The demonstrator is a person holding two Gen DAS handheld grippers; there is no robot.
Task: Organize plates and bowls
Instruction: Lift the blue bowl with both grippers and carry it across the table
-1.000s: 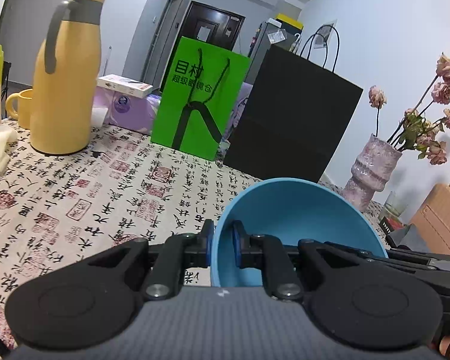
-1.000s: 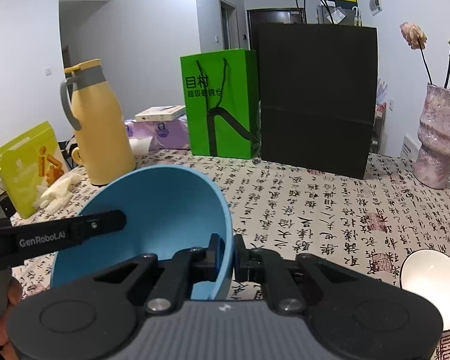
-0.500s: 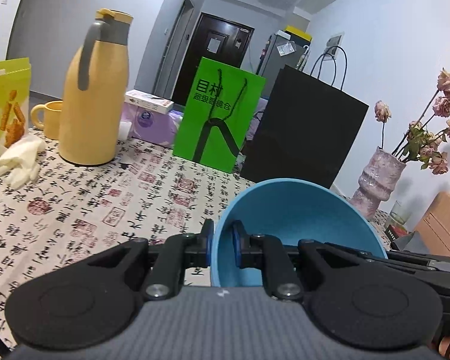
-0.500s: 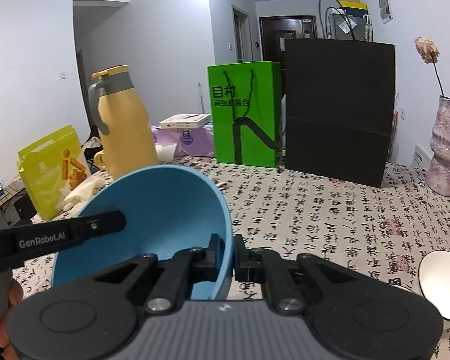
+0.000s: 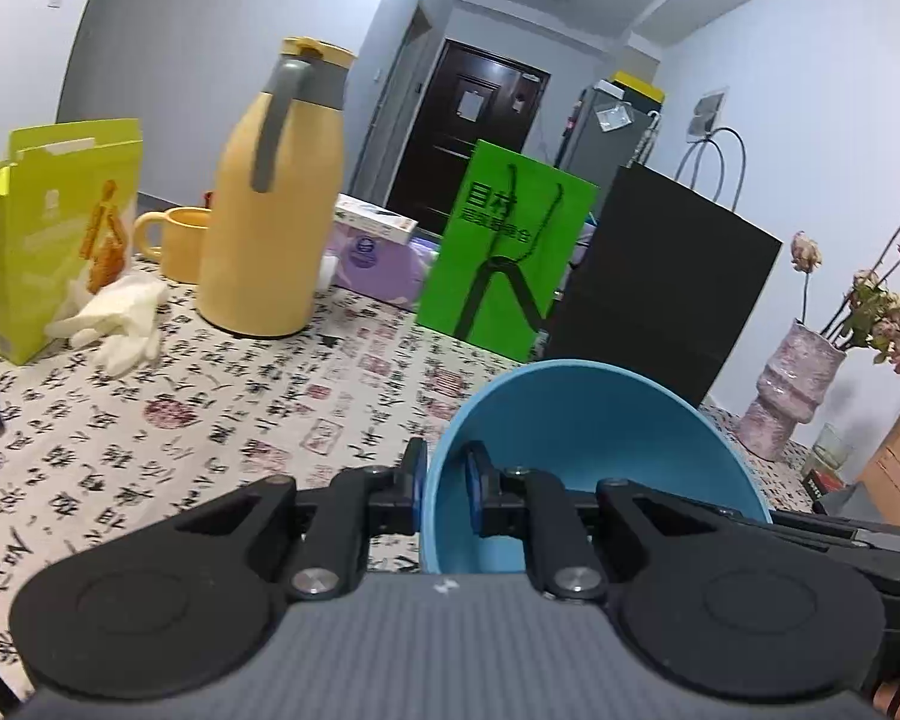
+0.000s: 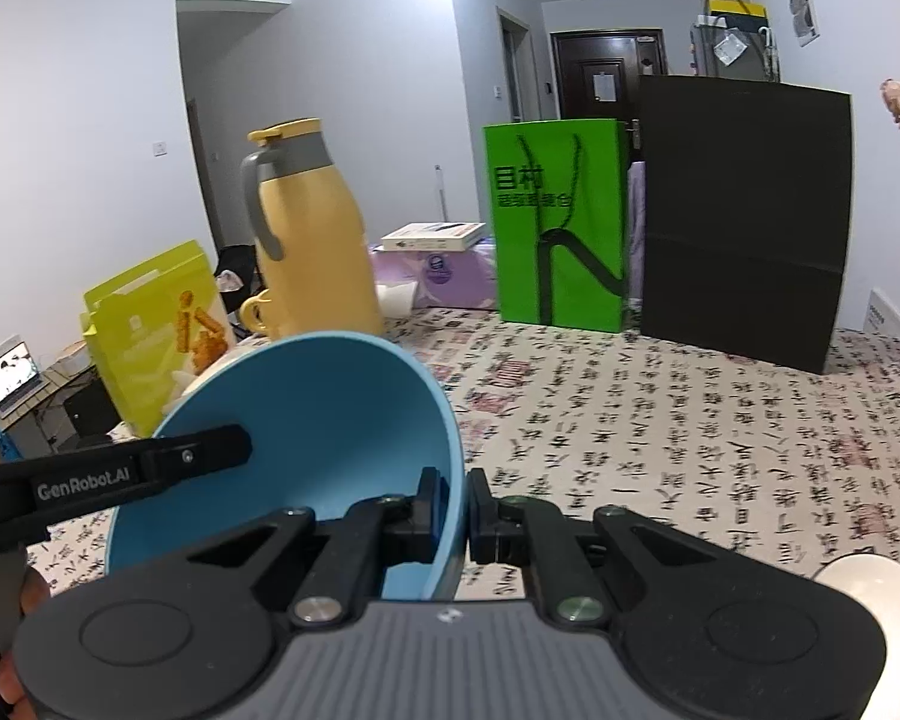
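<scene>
Both grippers are pinching opposite rims of the blue bowl (image 6: 306,444) in mid-air over the table, the left gripper (image 5: 444,480) clamping its 9 o'clock wall and the right gripper (image 6: 455,510) its 3 o'clock wall, while a white bowl (image 6: 870,585) is sitting at the right gripper's 4 o'clock, nearer that hand.

Clamped between both sets of jaws, the smooth, matt blue bowl (image 5: 594,420) looks plastic. Beyond the jaws, a printed calligraphy cloth (image 5: 210,420) covers the table; a satin yellow jug (image 5: 270,228) and paper bags, green (image 6: 555,222) and matt black (image 6: 744,222).
</scene>
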